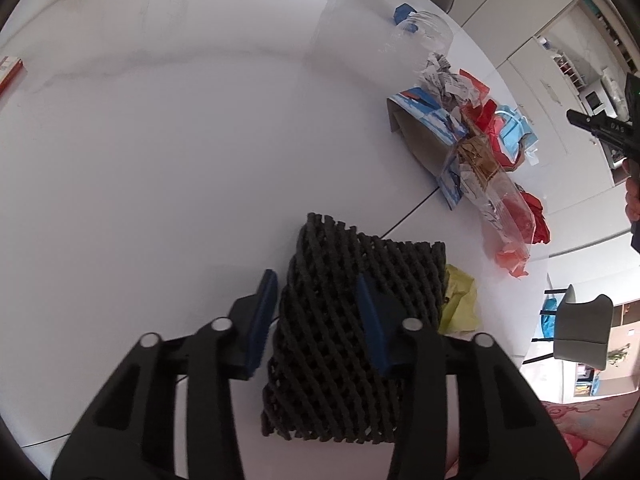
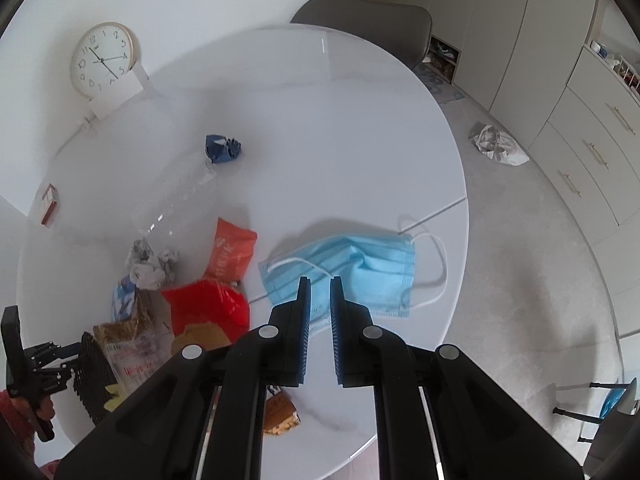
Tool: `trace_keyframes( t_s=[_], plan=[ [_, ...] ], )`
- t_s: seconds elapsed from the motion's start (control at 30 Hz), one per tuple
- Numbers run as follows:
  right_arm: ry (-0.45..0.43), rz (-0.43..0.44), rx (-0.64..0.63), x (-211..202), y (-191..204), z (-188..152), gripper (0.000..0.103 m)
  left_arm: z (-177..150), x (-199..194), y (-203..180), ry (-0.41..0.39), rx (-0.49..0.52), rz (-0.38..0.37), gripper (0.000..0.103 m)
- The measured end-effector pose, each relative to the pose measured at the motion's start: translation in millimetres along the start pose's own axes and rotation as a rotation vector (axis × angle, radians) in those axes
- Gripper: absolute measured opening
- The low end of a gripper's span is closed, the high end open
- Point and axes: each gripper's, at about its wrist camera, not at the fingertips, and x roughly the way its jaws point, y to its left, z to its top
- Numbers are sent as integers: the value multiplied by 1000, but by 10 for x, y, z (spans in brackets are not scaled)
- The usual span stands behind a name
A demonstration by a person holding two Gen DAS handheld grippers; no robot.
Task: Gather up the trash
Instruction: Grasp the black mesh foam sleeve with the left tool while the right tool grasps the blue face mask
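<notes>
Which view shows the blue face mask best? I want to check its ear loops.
The right wrist view: the blue face mask lies flat with both loops visible. The left wrist view shows only a blue scrap behind the trash pile.

Home, dining area. Round white table [image 2: 320, 120] ahead of the fingers, grey padded chair [image 2: 360, 24] pushed in at its far side, a second chair [image 1: 584, 332] right of the fingers in the left view. Wall clock [image 2: 102, 60] leaning at the table's far-left edge. Beige cabinets [image 2: 520, 40] and drawers with brass handles to the right, open shelf [image 1: 568, 68] with household clutter. Pale carpet [image 2: 520, 240], a bag [image 2: 498, 146] lying on it.
</notes>
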Motion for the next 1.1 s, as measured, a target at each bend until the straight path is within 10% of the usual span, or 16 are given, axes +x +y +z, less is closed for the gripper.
trace_keyframes(
  t_s=[0.2,0.53,0.6,0.67,1.1],
  plan=[
    [56,-10,-39,328,-48,-43,36,-32,16,-57,-20,-5,-4,23],
    [191,-92,-103,1039,-147,90,46,-91,-84,-153,-43,16,20,13],
    [209,-96,-128,1082,-98,75,39,-90,-93,-185,-49,11,20,13],
    [222,-86,-148,1090,-44,61,11,-111,-134,-208,-61,1,18,13],
    [-7,12,2,-41,-279,-285,6,-127,-744,-627,-191,8,44,13]
  ],
)
